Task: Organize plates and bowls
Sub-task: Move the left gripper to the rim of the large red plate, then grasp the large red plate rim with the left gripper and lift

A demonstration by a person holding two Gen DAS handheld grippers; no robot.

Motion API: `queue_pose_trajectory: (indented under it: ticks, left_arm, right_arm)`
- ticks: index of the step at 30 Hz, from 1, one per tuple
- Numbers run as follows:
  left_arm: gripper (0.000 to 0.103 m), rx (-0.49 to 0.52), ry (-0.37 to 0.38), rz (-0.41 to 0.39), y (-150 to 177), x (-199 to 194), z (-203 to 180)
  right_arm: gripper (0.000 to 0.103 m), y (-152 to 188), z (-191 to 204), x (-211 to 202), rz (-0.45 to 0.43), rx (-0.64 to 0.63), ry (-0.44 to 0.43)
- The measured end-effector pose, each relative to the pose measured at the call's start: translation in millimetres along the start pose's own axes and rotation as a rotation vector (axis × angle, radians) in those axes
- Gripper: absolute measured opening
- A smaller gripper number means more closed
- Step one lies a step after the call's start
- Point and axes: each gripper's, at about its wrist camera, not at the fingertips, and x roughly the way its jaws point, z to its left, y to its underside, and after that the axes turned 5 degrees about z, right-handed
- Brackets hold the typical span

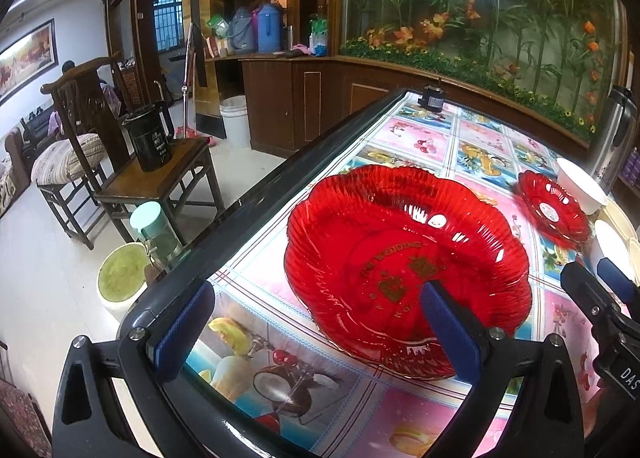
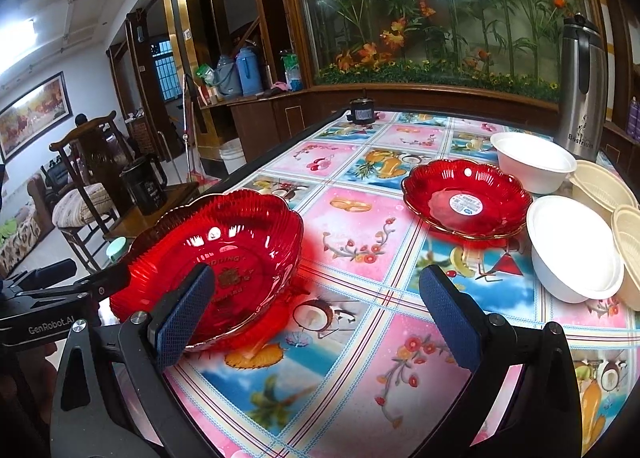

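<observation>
Your left gripper [image 1: 316,322] hovers over the near left corner of a table [image 1: 420,126] covered in a glossy fruit-and-flower cloth, its 2 blue-padded fingers [image 1: 450,328] spread wide and grasping nothing. The right-hand finger sits over the near rim of a large red scalloped plate [image 1: 404,254] with gold lettering in its centre; the left-hand finger hangs out at the table's dark edge. From the left wrist view you cannot tell whether the pad touches the plate.

Your right gripper [image 2: 316,312] is also released, fingers [image 2: 448,318] wide apart above bare cloth, with the large red plate just beside its left finger. Farther along the table lies a small red plate [image 2: 466,198] with a white round sticker inside. Just beside it on the right stand 2 white bowls [image 2: 572,246], 1 nearer and 1 farther back, with cream bowls [image 2: 600,186] touching them at the table's right edge. A steel thermos jug [image 2: 582,90] stands upright behind the bowls. Wooden chairs [image 1: 92,118] stand on the floor to the left
</observation>
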Motion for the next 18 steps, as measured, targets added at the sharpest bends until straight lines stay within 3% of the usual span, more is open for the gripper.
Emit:
queue_pose_trajectory:
  ticks: [18]
  left_arm:
    - [0.103,-0.034,0.005,0.054,0.9,17.2,11.1]
  right_arm:
    - [0.103,-1.5,-8.0,9.6,0.035,0.087,-0.053]
